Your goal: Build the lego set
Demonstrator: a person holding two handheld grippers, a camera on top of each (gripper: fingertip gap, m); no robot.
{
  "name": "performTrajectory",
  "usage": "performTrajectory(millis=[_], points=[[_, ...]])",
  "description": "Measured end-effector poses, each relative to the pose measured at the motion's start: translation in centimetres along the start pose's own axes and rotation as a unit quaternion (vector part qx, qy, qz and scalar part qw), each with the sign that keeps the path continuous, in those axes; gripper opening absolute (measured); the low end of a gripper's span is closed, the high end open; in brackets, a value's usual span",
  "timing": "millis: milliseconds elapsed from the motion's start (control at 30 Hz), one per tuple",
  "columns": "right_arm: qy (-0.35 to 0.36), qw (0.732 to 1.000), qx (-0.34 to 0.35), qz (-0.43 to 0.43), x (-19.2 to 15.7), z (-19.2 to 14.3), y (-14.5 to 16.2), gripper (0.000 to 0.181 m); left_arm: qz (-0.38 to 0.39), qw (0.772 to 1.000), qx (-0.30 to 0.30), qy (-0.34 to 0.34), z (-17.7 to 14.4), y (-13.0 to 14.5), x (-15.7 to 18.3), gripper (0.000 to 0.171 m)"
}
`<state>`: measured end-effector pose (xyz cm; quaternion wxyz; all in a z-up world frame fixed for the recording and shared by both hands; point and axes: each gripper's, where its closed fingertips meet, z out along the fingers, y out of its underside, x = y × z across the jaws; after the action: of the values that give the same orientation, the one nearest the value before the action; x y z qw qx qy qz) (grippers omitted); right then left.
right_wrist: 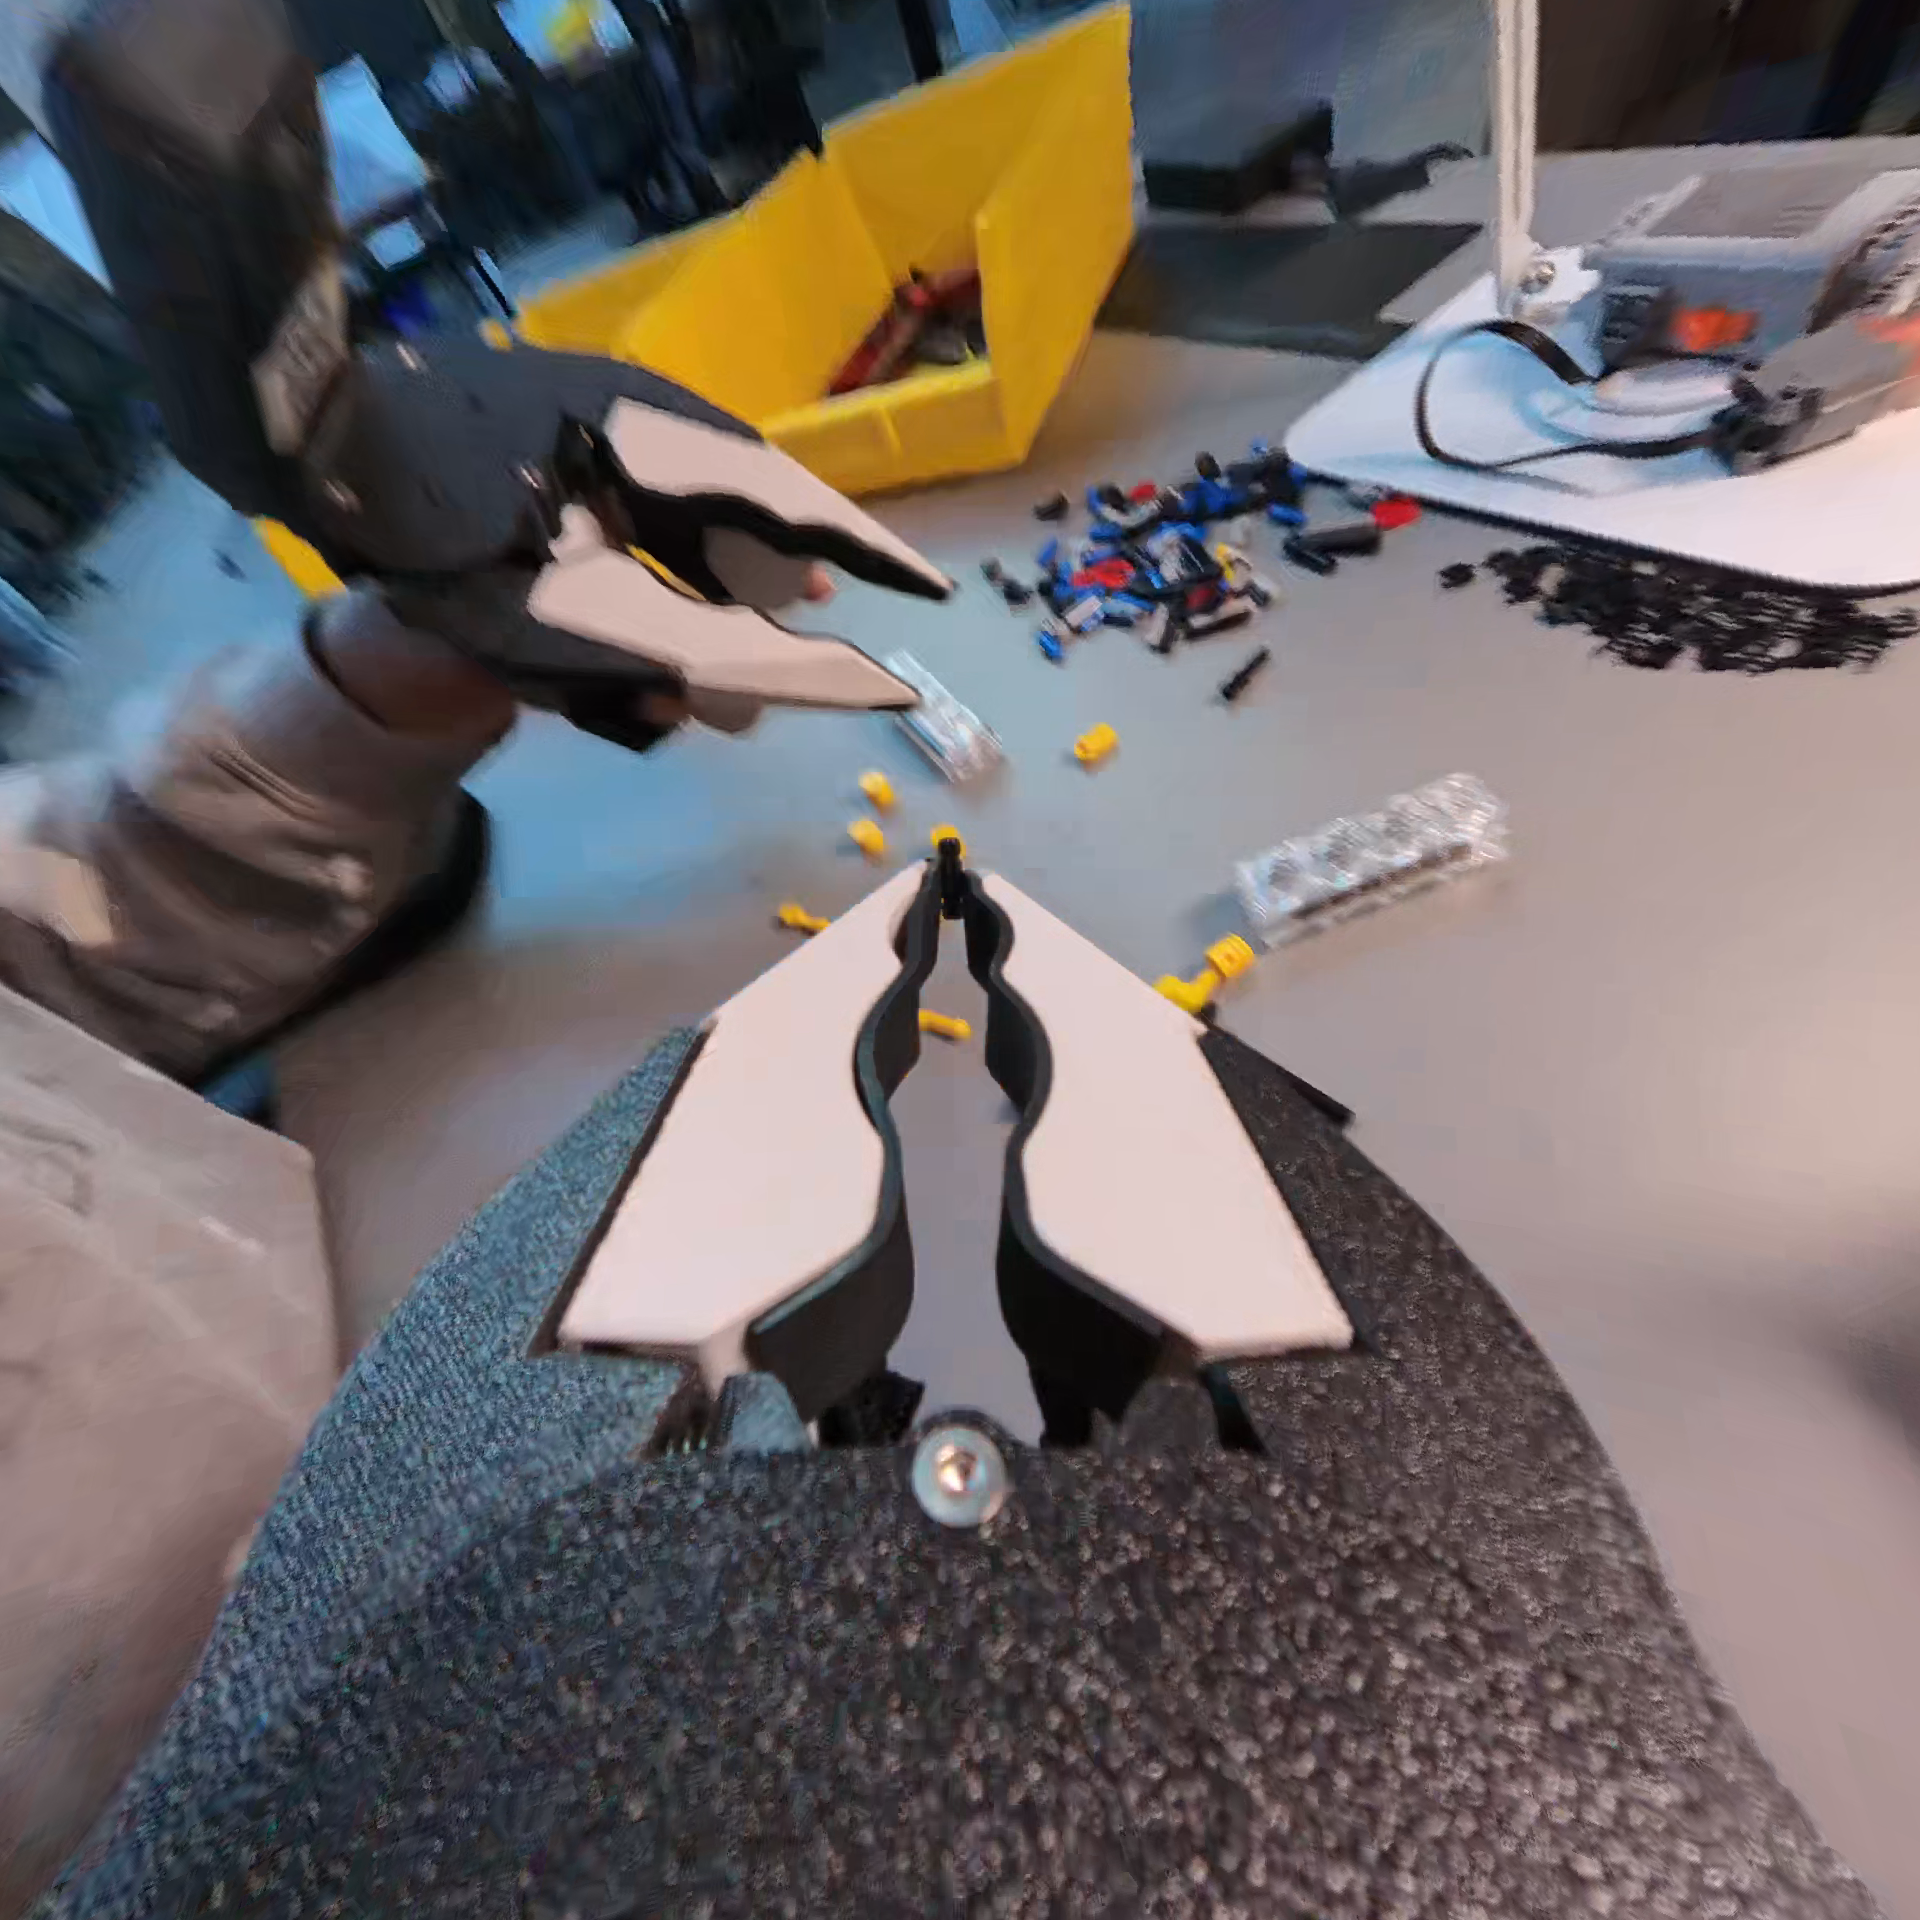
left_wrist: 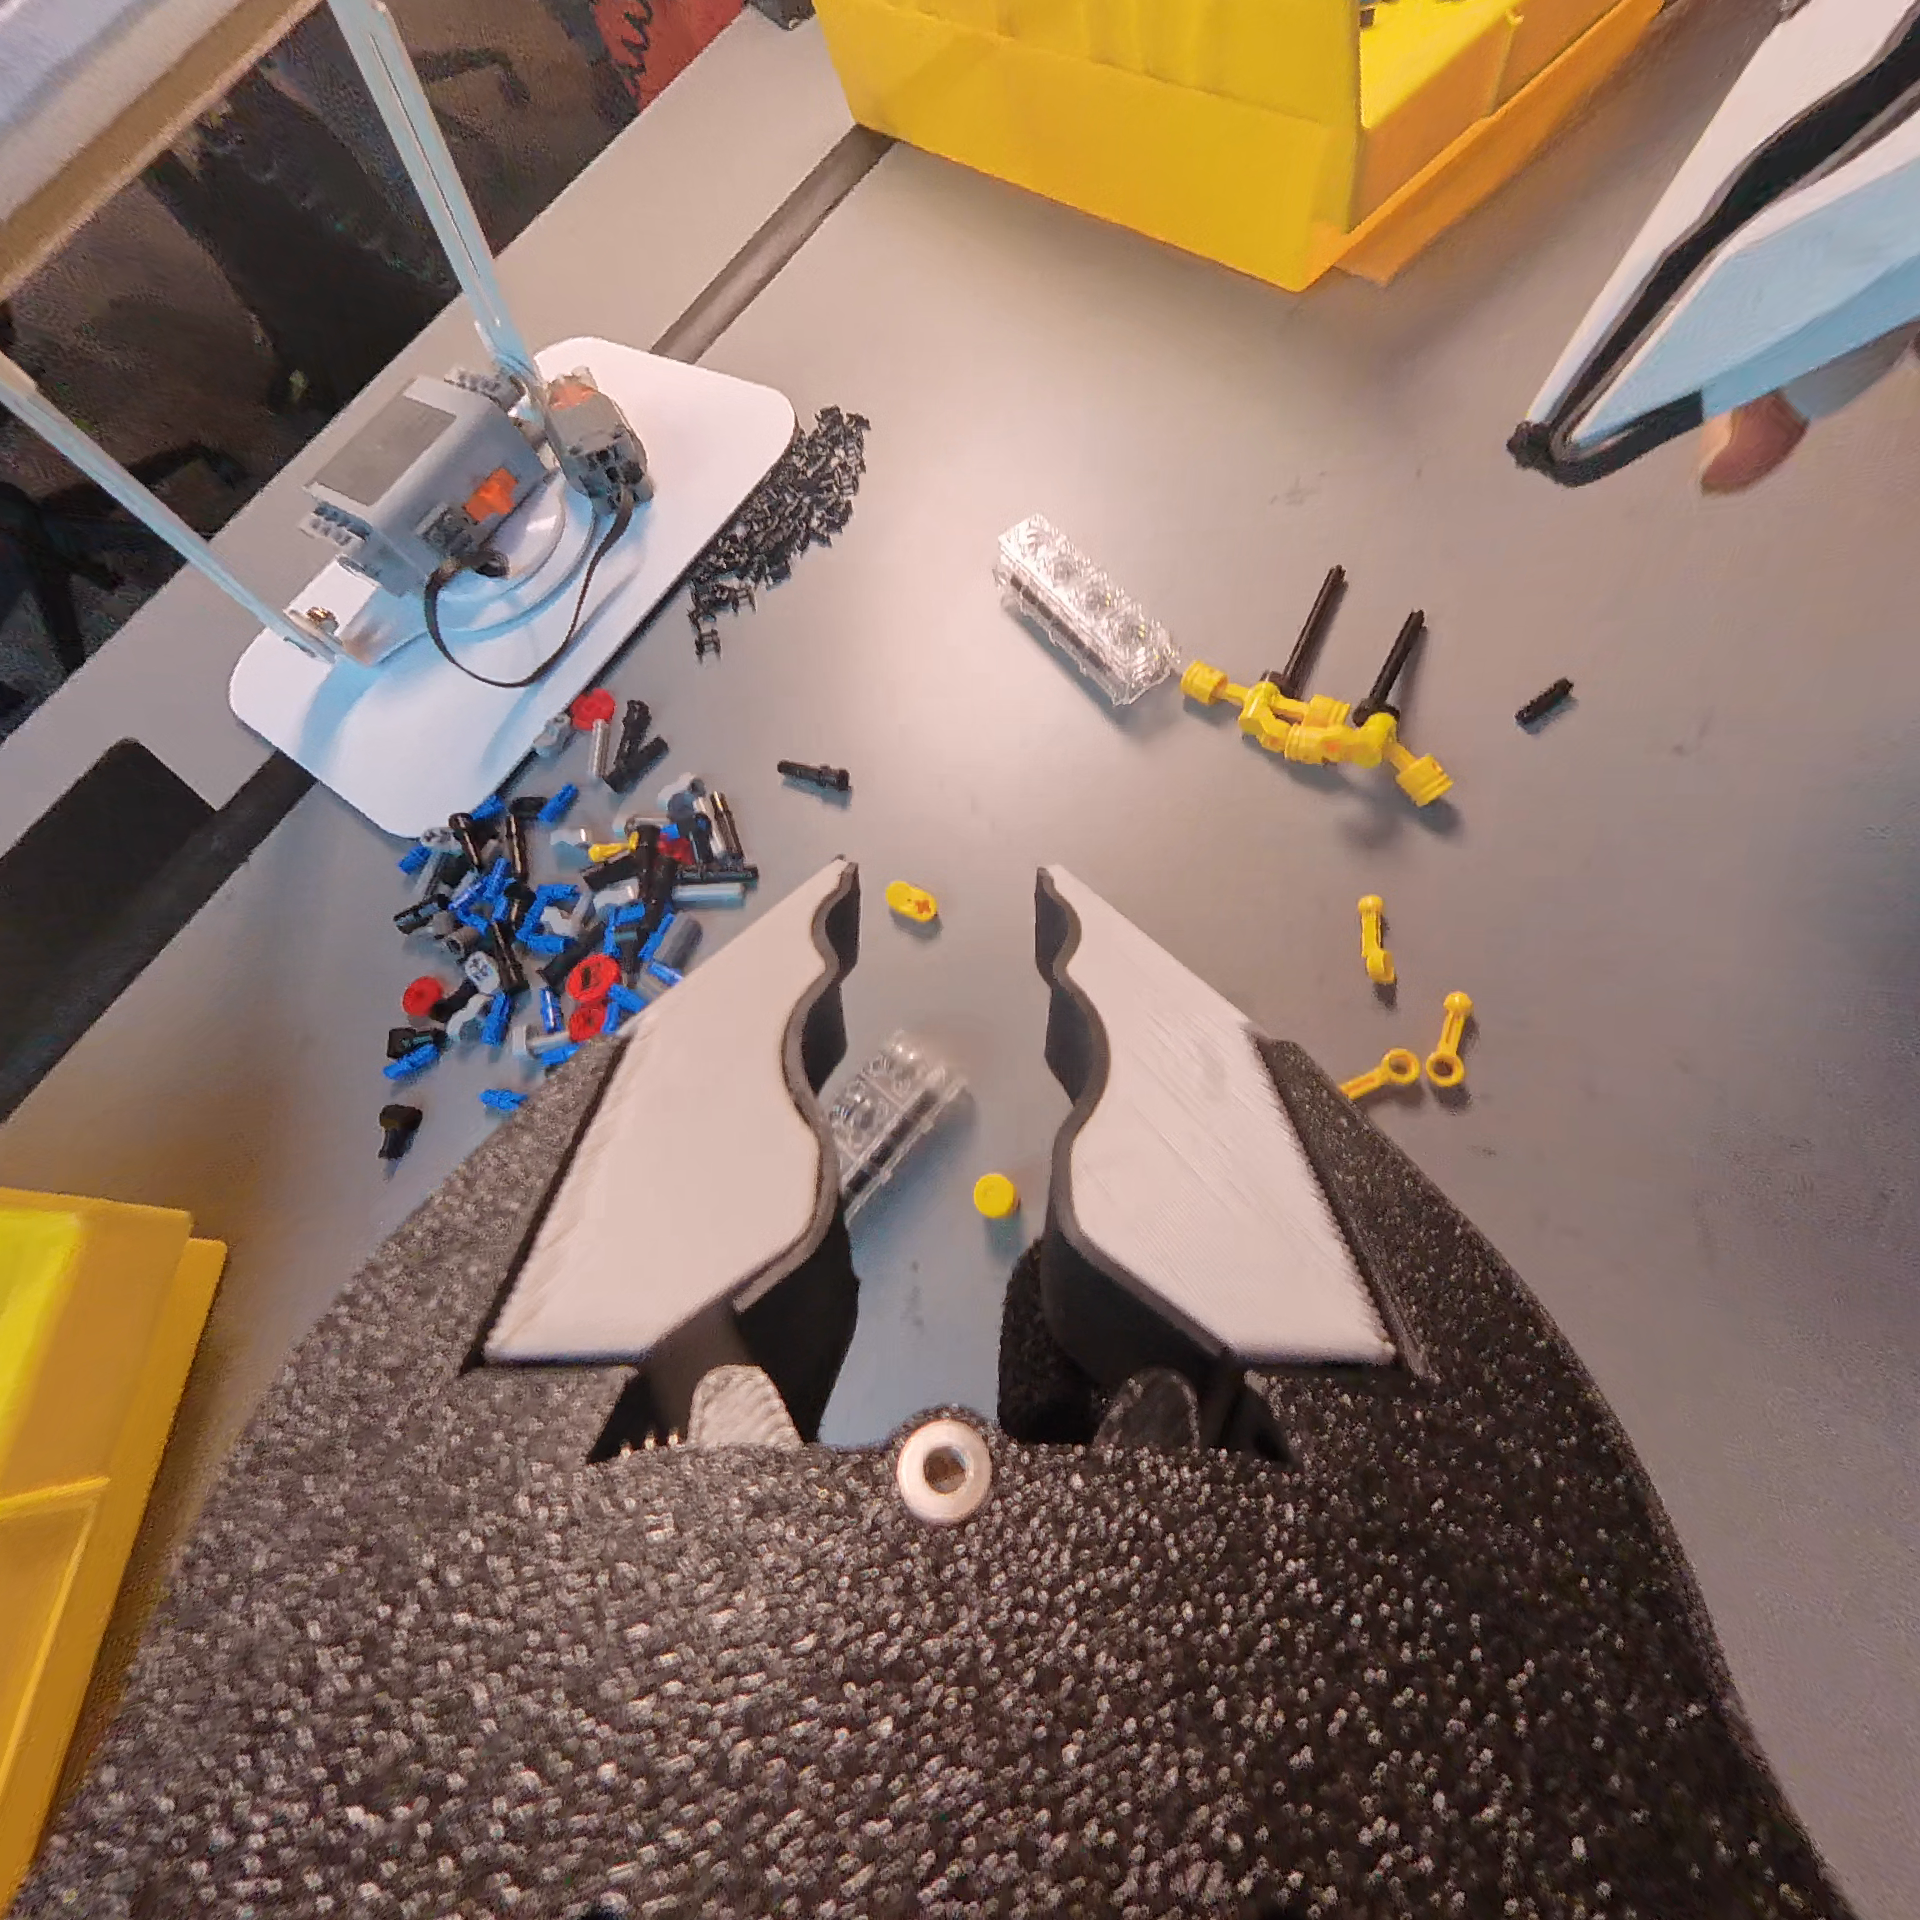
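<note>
The left hand-held gripper (left_wrist: 948,883) hangs over the grey bench (left_wrist: 1143,416) with its two fingers spread wide and nothing between them. Right under the gap sit a small clear brick (left_wrist: 899,1101), partly hidden by the left finger, a yellow round stud (left_wrist: 995,1195), and just past the tips a little yellow connector (left_wrist: 912,900). Off to the right of it are a few loose yellow rods (left_wrist: 1374,937).

The right hand-held gripper (right_wrist: 948,878) is pressed nearly together and pinching a small black pin (right_wrist: 948,871) right at the tips, with the pin poking up a bit past them. That view is pretty blurry, so I can't tell much more about the pin.

Going outward: a longer clear brick (left_wrist: 1086,608) lies near the middle of the bench, and just beside its end is a yellow jointed assembly (left_wrist: 1314,727) with two black axles (left_wrist: 1311,634) sticking up out of it. A lone black pin (left_wrist: 814,775) and another short black piece (left_wrist: 1543,701) lie apart on their own. To the left there's a messy pile of blue, black, red and grey parts (left_wrist: 561,925), and a heap of small black pins (left_wrist: 790,520) against the edge of a white stand base (left_wrist: 665,582). A grey battery box and motor (left_wrist: 468,478) with a black cable rest on that base. Yellow bins (left_wrist: 1091,135) sit at the far side of the bench, and another one (left_wrist: 62,1403) at the near left.
</note>
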<state>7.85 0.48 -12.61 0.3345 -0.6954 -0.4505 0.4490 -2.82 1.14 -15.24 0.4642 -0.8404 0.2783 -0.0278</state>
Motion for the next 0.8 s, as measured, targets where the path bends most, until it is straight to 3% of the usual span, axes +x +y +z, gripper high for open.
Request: performTrajectory(millis=[133,267,433,567,800], points=[[0.063,0.981,-0.144,-0.115,2.6,-1.3,4.0,0.004,-0.011,0.998,0.006,0.065,-0.9,2.4,0.8,0.033],[0.046,0.948,-0.241,-0.2,3.2,-1.5,7.2,0.004,0.013,0.992,0.024,0.124,-1.6,3.9,2.5,0.03],[-0.036,0.932,-0.268,-0.239,0.7,1.1,8.9,0.004,0.031,0.975,0.05,0.213,-2.6,3.9,5.5,0.026],[-0.059,0.906,-0.304,-0.288,0.4,2.7,9.6,0.004,0.03,0.972,0.055,0.228,-2.0,3.4,6.9,0.025],[-0.091,0.897,-0.299,-0.312,-0.4,3.4,9.5,0.006,0.066,0.968,0.038,0.24,-0.3,3.1,9.7,0.023]])
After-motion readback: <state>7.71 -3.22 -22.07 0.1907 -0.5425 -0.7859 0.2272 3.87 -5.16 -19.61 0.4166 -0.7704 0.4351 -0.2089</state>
